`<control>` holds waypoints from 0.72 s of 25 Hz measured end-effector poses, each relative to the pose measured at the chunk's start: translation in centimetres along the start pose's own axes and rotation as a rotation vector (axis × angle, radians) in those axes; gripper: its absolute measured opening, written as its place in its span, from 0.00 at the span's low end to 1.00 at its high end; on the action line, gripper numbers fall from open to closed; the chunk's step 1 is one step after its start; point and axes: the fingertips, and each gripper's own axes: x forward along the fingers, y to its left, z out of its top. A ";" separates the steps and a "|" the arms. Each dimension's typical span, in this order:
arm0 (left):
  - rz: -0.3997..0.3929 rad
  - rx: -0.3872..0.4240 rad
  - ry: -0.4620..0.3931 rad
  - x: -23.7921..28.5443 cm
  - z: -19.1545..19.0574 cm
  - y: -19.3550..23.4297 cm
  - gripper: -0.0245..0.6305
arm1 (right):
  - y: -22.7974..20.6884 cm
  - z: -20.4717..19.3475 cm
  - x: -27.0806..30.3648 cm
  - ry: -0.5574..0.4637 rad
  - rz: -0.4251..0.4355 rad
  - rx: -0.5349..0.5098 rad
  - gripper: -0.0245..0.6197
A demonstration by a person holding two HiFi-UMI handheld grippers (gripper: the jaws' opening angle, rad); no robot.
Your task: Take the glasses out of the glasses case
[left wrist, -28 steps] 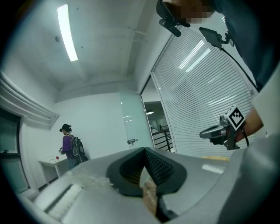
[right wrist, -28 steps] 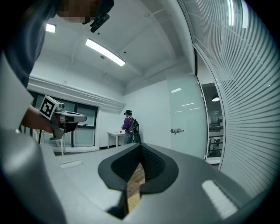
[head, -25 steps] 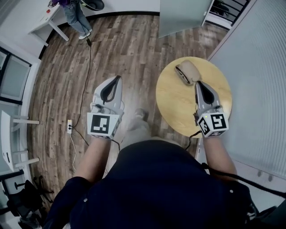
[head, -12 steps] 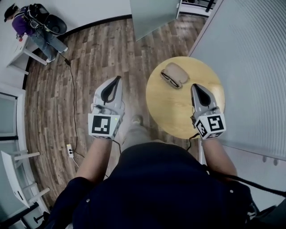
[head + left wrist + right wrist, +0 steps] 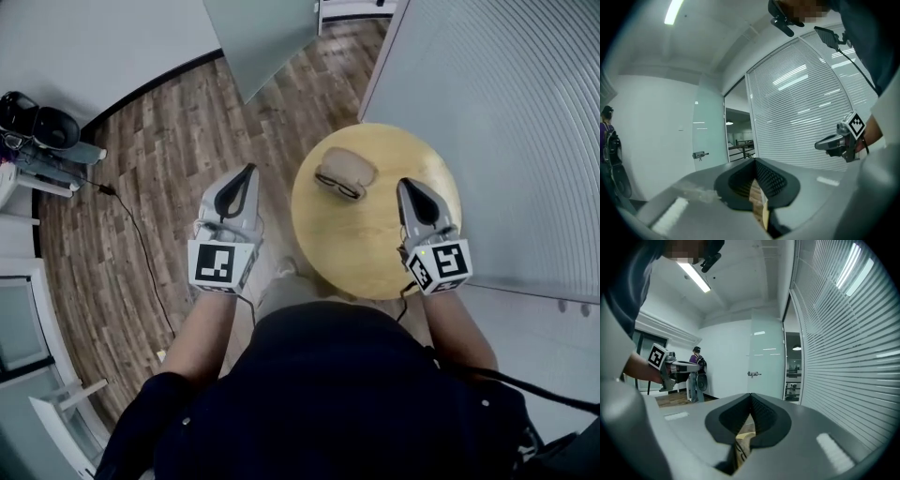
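Head view looks steeply down, so biggest stuff first: the wood plank floor (image 5: 169, 141) fills the left half of the frame and a wall of white blinds (image 5: 506, 112) takes the upper right. Between them, just right of center, sits a round wooden table (image 5: 375, 244). The person's dark-clothed torso fills the bottom, with both arms reaching up into the frame. The left gripper (image 5: 249, 169) hangs over the floor just left of the table's edge, and its own view shows the jaws closed tip to tip with nothing pinched, only the teardrop gap behind the tips. The right gripper (image 5: 406, 184) is over the right side of the tabletop, and it's the same deal in its view: tips together, nothing held, a sliver of tabletop showing through the gap. The tan glasses case (image 5: 349, 167) lies on the upper-left part of the tabletop, left of and slightly above the right gripper's tips, near but not touching. It's well apart from the left gripper, off to its right. The glasses (image 5: 337, 184) show as a dark frame along the case's lower-left edge. Can't tell if they're inside it or resting on it.
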 end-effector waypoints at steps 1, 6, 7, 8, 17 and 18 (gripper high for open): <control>-0.019 0.001 0.005 1.0 0.1 0.4 0.04 | -0.4 0.0 0.4 0.005 -0.024 0.004 0.05; -0.115 -0.010 0.021 5.5 0.6 3.9 0.04 | -0.9 1.2 3.3 0.036 -0.127 0.012 0.05; -0.136 -0.013 0.016 6.3 0.5 4.5 0.05 | -0.8 1.3 4.0 0.042 -0.141 0.015 0.05; -0.159 -0.014 0.003 7.1 0.5 4.9 0.04 | -0.7 1.3 4.5 0.047 -0.153 0.016 0.05; -0.308 -0.027 -0.053 11.2 -0.5 7.8 0.05 | 0.4 0.7 8.3 0.087 -0.264 0.051 0.05; -0.315 -0.032 -0.050 11.4 -0.7 8.1 0.05 | 0.6 0.6 8.6 0.090 -0.269 0.052 0.05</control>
